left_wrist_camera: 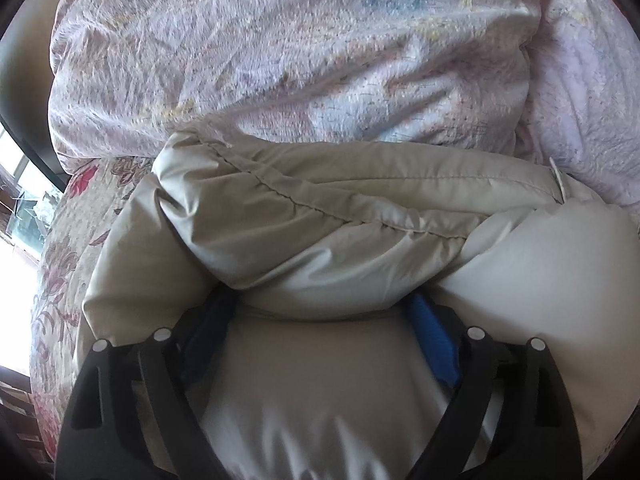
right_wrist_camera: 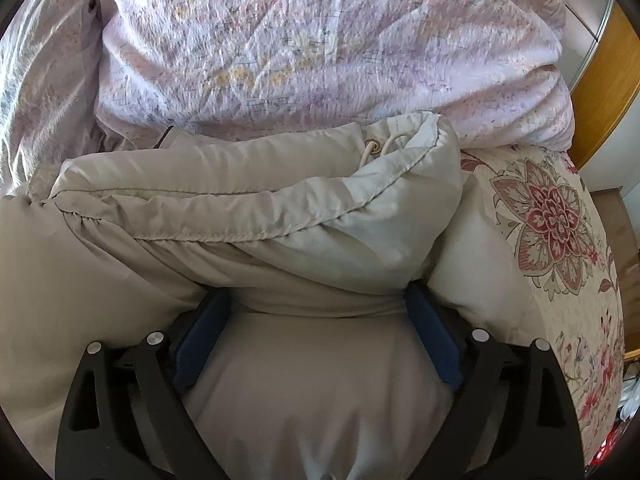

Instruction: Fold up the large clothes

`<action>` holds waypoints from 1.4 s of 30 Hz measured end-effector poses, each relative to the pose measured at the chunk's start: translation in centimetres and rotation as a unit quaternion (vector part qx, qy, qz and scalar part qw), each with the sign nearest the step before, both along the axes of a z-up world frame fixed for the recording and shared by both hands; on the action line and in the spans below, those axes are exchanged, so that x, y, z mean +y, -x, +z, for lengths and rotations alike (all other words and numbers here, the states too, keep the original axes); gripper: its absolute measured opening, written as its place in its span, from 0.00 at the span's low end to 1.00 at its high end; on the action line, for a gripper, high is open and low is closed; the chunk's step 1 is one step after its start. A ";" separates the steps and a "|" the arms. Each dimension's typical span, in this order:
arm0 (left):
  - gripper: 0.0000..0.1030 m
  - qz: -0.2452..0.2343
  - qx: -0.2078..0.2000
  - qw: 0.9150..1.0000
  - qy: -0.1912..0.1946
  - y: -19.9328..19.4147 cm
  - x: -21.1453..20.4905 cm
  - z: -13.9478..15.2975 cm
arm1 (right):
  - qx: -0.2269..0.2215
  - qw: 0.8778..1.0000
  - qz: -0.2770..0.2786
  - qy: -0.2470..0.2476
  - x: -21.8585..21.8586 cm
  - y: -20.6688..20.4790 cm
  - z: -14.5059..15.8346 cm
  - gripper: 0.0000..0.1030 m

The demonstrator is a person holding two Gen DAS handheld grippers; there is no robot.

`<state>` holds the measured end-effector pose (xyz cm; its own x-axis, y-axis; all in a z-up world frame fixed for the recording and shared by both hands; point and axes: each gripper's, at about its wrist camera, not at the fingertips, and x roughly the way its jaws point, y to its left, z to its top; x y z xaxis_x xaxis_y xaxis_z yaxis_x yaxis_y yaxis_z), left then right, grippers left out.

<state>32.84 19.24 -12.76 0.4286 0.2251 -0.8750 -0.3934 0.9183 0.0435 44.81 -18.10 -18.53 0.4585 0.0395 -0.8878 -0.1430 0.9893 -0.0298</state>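
two tongs, left (left_wrist_camera: 320, 312) and right (right_wrist_camera: 320, 300), gaping round one padded jacket (left_wrist_camera: 320, 216)

No text, label, brand, number or sign can be read in either view. The beige padded jacket (left_wrist_camera: 320, 216), the pale quilt (left_wrist_camera: 280, 52) and the floral bedspread (right_wrist_camera: 552, 216) carry only seams and printed patterns.

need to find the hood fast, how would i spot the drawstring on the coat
On the floral bedspread lies a puffy beige coat, below the pale pink quilt. At its upper right fold, the cream drawstring loops from a round eyelet, the only cord there.
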 end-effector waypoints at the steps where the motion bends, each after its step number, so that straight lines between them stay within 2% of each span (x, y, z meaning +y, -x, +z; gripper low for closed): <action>1: 0.87 0.000 -0.001 1.000 0.000 -0.1 0.2 0.0 | -0.003 1.000 0.000 0.001 0.0 0.0 0.0 0.90; 12: 0.95 0.002 -0.025 1.000 -0.009 -2.4 1.6 -2.0 | -0.053 0.999 -0.001 0.001 -0.2 0.2 -0.5 0.94; 17: 0.96 0.004 -0.036 0.999 -0.018 -3.2 1.1 -3.1 | -0.076 0.997 -0.002 0.001 -0.3 0.5 -0.5 0.95; 28: 0.97 0.013 -0.066 0.997 -0.031 -1.6 0.6 -4.3 | -0.115 0.993 -0.005 -0.011 -0.4 1.5 -0.6 0.95; 32: 0.94 0.020 -0.058 0.998 -0.029 -0.6 0.7 -3.5 | -0.107 0.994 0.002 -0.011 -0.5 1.1 -0.4 0.95; 34: 0.89 0.019 -0.055 0.998 -0.025 0.4 0.7 -2.7 | -0.103 0.995 0.007 -0.012 -0.8 1.4 0.1 0.92; 36: 0.89 0.015 -0.062 0.998 -0.024 1.6 1.1 -1.4 | -0.107 0.994 0.011 -0.015 -1.5 1.9 1.1 0.85; 39: 0.89 0.015 -0.081 0.996 -0.034 3.1 2.4 0.3 | -0.120 0.992 0.003 -0.024 -3.1 2.5 2.6 0.85; 42: 0.89 0.022 -0.067 0.996 -0.059 2.9 3.7 0.3 | -0.113 0.994 0.000 0.000 -3.5 1.7 2.5 0.85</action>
